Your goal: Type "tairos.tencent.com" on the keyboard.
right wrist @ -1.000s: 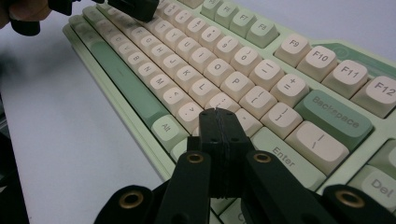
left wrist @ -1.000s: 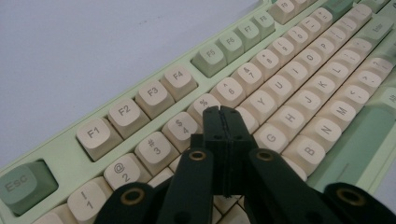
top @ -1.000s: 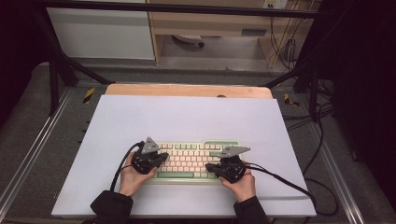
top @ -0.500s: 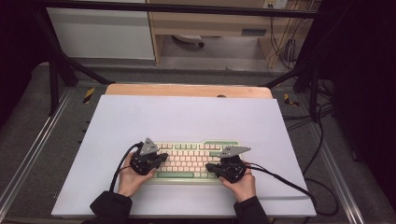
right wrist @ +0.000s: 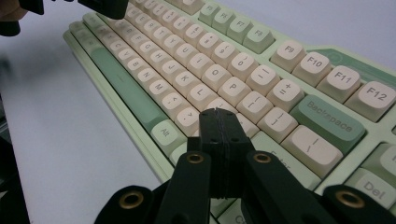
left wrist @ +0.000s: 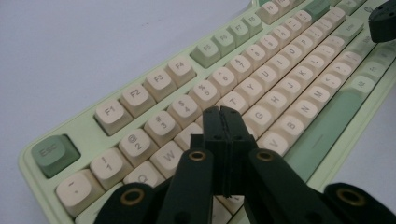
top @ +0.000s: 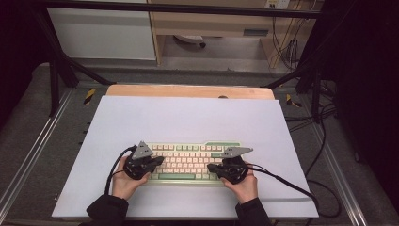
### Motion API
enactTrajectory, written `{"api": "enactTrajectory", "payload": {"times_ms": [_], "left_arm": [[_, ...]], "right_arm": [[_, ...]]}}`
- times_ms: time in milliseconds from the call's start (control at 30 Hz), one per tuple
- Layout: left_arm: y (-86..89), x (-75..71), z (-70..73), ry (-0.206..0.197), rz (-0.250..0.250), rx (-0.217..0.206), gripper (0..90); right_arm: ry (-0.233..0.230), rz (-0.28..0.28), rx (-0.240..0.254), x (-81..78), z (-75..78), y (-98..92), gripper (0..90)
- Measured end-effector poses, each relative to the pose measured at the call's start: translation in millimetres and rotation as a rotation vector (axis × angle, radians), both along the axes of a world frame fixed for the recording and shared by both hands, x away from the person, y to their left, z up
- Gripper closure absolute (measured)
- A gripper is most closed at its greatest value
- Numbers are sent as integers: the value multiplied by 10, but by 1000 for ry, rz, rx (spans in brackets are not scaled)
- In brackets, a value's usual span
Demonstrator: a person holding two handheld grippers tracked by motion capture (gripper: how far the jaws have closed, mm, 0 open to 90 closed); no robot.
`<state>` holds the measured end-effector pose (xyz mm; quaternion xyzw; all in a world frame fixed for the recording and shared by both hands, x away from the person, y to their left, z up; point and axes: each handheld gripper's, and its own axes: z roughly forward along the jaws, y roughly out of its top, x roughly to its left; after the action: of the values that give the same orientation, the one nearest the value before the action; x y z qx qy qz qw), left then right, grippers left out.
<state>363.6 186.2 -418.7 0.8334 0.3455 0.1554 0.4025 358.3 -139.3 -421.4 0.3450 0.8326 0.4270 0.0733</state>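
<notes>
keyboard (top: 188,161) flat on counter (top: 188,117), near edge | left tongs (left wrist: 223,114) pressed together over E/R keys, a single tip for tapping | right tongs (right wrist: 219,115) likewise pressed together, near Enter

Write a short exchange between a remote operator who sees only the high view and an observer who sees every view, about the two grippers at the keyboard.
Operator: Are the jaws of the left gripper open over the keyboard? From above I can't tell.
Observer: No. The left gripper view shows them shut flat together, with nothing between them.
Operator: Which keys does the right gripper point at?
Observer: In the right gripper view its tip lies by the row just below the P key, to the left of the green Backspace key.
</notes>
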Motion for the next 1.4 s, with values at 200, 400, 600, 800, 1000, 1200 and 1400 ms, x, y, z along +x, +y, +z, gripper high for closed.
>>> {"api": "enactTrajectory", "payload": {"times_ms": [200, 400, 600, 800, 1000, 1200, 1400], "left_arm": [[74, -17, 5, 1, 6, -12, 897], [139, -70, -4, 1, 3, -12, 897], [231, -111, -10, 1, 11, -21, 897], [312, -144, -29, 7, 16, -25, 897], [366, -149, -44, 14, 24, -32, 897], [375, -148, -48, 16, 25, -34, 897], [377, -145, -55, 19, 24, -32, 897]], "right_arm": [[-2, -6, 8, 8, 21, -5, 900], [-5, -11, 5, 22, 42, 6, 900], [-10, -14, 5, 58, 82, 64, 900], [-19, -20, 2, 109, 108, 135, 900], [-21, -18, 0, 177, 120, 221, 900], [-15, -26, 3, 243, 85, 286, 900], [-8, -31, -7, 292, 15, 340, 900]]}}
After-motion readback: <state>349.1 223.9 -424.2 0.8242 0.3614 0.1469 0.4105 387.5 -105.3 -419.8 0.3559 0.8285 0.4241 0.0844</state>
